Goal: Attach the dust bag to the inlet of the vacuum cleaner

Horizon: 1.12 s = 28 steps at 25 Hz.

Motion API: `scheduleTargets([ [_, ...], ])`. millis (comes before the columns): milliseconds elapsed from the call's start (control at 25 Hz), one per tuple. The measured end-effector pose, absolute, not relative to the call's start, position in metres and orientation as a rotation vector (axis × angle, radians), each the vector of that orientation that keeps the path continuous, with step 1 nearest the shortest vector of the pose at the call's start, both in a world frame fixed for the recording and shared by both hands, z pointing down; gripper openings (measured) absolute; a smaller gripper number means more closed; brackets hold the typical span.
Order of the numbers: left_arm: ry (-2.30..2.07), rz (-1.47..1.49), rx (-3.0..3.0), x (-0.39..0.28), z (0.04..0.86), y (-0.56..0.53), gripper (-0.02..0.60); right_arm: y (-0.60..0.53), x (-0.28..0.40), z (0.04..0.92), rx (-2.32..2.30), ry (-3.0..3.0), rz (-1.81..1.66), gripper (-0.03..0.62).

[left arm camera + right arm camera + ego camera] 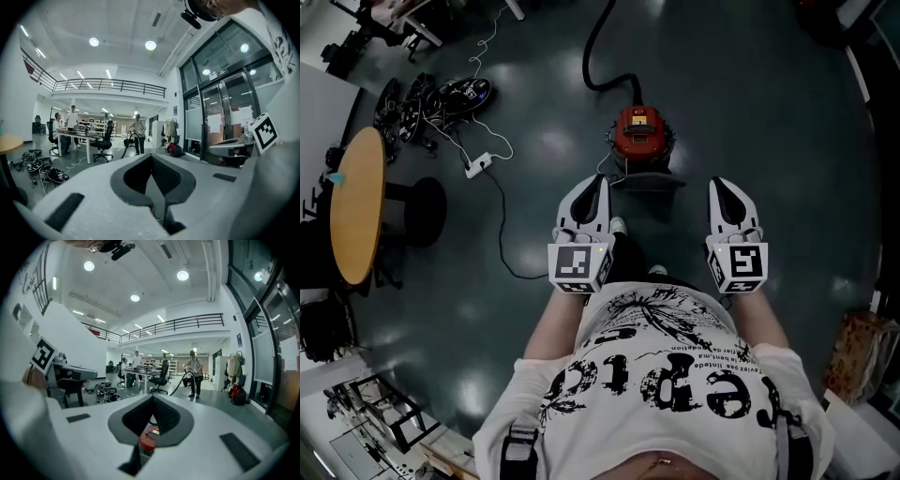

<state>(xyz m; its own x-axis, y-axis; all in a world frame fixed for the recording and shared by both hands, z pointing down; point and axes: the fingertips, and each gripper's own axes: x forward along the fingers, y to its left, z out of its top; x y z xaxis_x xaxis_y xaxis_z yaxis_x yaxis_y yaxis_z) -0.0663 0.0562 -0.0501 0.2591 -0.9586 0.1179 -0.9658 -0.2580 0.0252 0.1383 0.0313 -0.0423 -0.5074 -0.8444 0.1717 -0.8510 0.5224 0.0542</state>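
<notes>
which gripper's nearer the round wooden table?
Left. In the head view the left gripper is to the right of the round wooden table, well apart from it; the right gripper is farther right again, beyond the left one.

Visibility gaps, right tool and head views
Your right tool blocks most of the vacuum cleaner in its own view; you only get a red sliver behind the closed jaws. From the head view the hose runs off the top edge, and the inlet is too small to tell.
</notes>
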Motion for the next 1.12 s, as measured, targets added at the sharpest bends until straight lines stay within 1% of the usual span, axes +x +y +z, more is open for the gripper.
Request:
scheduleTargets([
  [200, -1.889, 0.122, 2.423, -0.061, -0.056, 0.075, 0.005, 0.054, 0.143, -0.055, 1.456, -2.604, -0.049, 0.002],
  [720, -1.893, 0.061, 2.415, -0.048, -0.071, 0.096, 0.005, 0.078, 0.148, -0.069, 1.447, -2.64, -0.071, 0.002],
  [1120, -1.859, 0.104, 2.438, -0.037, -0.064, 0.099, 0.005, 0.081, 0.153, -0.062, 1.439, -2.627, -0.07, 0.002],
])
